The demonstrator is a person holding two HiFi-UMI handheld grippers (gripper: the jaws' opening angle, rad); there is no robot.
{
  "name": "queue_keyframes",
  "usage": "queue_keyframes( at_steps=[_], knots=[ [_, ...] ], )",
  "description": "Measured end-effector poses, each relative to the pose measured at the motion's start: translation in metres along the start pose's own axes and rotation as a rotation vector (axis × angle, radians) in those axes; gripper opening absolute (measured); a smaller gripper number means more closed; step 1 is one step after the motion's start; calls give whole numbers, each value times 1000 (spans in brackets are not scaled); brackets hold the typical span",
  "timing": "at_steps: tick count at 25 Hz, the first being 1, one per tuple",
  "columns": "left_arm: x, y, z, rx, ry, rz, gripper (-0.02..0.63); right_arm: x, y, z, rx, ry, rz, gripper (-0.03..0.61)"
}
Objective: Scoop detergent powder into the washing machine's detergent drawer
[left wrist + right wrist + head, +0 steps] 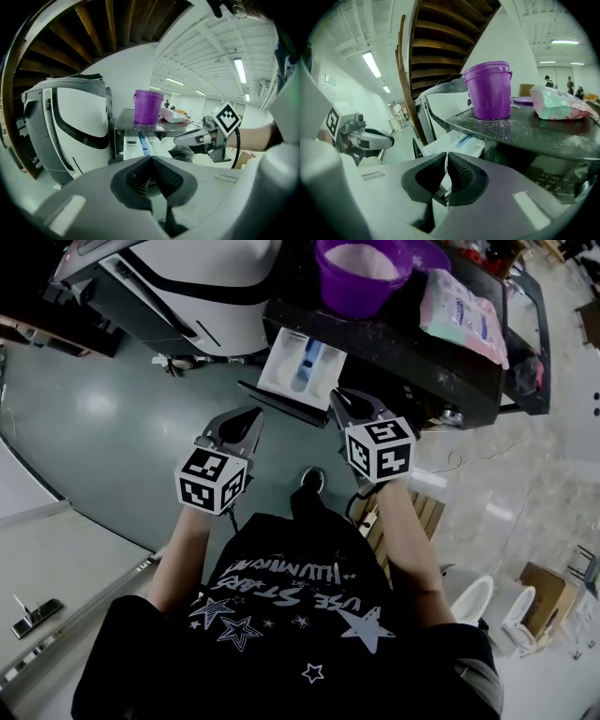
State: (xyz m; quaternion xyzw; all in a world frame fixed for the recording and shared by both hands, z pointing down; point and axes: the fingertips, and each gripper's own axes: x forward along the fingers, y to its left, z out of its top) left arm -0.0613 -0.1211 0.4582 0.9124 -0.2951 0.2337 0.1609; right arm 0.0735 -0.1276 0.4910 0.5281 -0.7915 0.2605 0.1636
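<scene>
**Both grippers shut, drawer pulled out**

The left gripper [249, 420] and the right gripper [349, 405] are held up in the air, side by side and a bit apart, in front of the person. Each one has its two jaws pressed together. Nothing is between the jaws, so both grippers hold nothing.

Just past the gripper tips is the detergent drawer [284, 369]. It is white with a blue part in the middle. It is pulled out of the washing machine [403, 357].

A purple bucket [354, 294] stands on the dark top of the washing machine. The bucket is open, and there is white detergent powder [361, 259] inside it. A pink and green bag [464, 315] lies beside the bucket. Small white specks [506, 124] are scattered on the dark top near the bucket.

A big white and grey machine [202, 282] stands to the left of the drawer. The floor [103, 418] below is grey-green and shiny.
</scene>
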Motion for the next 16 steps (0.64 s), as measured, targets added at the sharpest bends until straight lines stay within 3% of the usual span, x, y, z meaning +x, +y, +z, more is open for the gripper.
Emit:
queue_keyframes(
  at_steps=[6,16],
  knots=[
    [-38,8,-19,-66,-35,26,2,-14,27,0,55,-16,17,35],
    [-99,2,-41,-70,-77,38,2,-47,63,-10,157,-80,-5,35]
  ],
)
